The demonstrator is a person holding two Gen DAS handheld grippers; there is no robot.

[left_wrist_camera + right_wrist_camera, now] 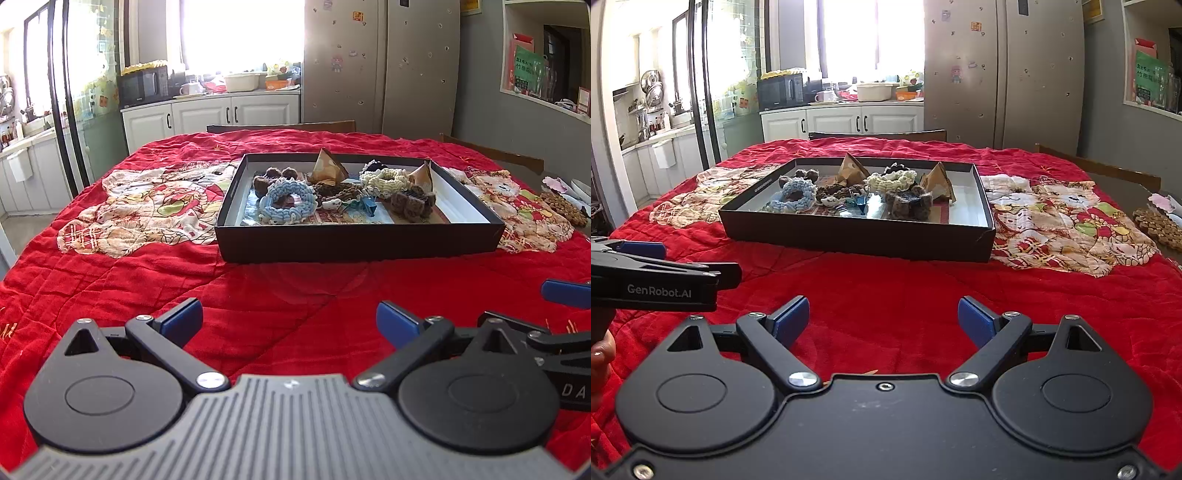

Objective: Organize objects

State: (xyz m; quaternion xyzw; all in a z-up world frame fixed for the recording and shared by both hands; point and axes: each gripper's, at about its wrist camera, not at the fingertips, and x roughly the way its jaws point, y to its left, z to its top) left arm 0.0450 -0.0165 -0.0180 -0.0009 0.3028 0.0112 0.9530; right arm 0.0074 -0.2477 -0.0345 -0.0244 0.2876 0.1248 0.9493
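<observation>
Both claws — left claw (289, 320) and right claw (883, 317) — hang spread and empty over the red tabletop (295, 284), near the black tray (354, 242) of crocheted scrunchies.

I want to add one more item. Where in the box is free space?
The black box is bare along its right wall, beside the right paper pyramid, and thinly along its left wall past the blue scrunchie. The middle is crowded.

Sunlight floods the window (240, 33) above white kitchen cabinets (210, 114); a tall steel fridge (380, 66) stands right, grey wall (480, 74) beside it.
</observation>
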